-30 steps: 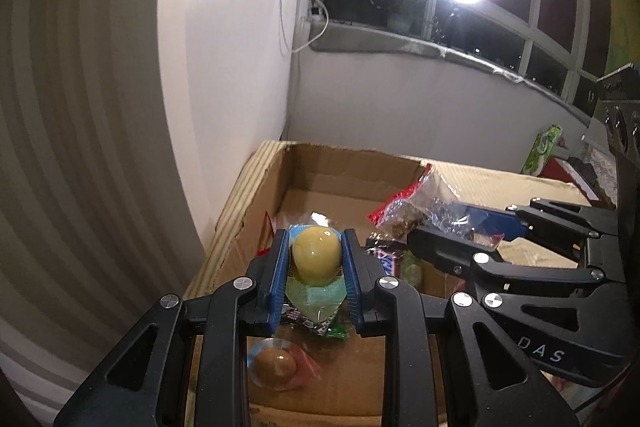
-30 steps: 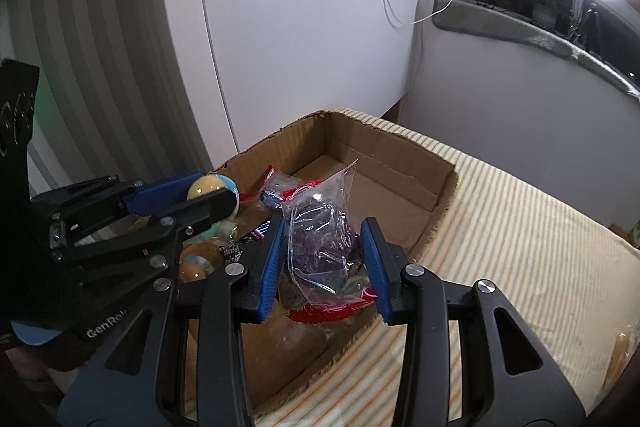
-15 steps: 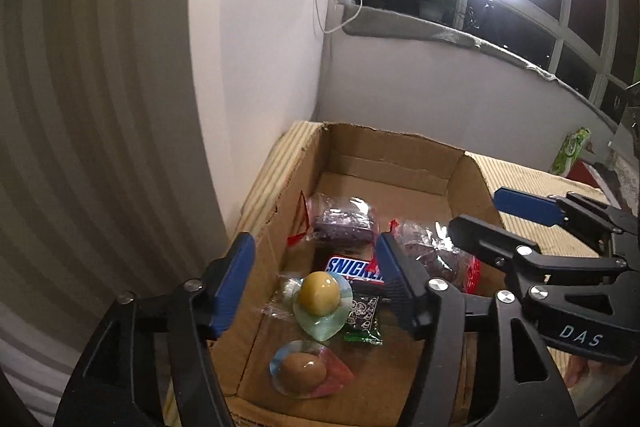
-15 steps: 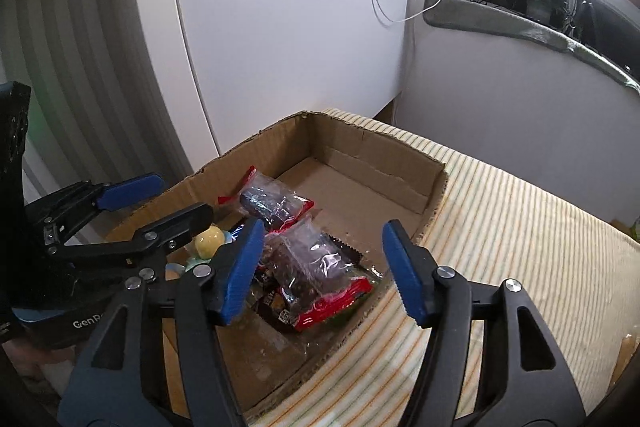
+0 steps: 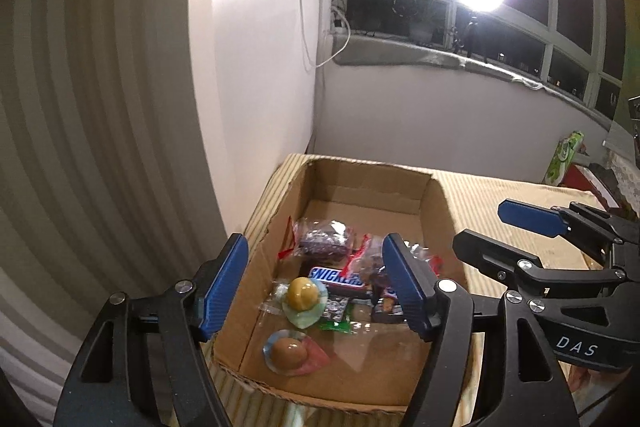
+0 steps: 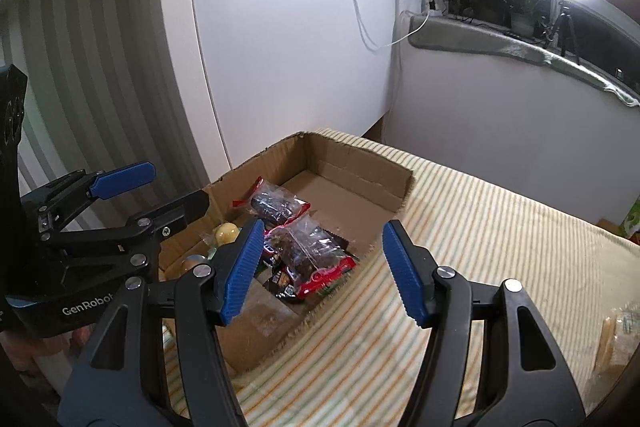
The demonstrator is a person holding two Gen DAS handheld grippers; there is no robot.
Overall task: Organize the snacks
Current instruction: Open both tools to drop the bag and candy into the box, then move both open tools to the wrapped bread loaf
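Both the left gripper [image 5: 316,285] and right gripper [image 6: 322,269] have black frames, silver screws and 2 ribbed blue pads.

Left hand-held gripper [image 5: 316,285] just opened — right hand-held gripper [image 6: 322,263] open, empty.

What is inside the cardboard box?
The box holds two wrapped eggs, a Snickers bar and two clear bags with red edges. Smaller packets lie partly hidden under them; the far end is bare.
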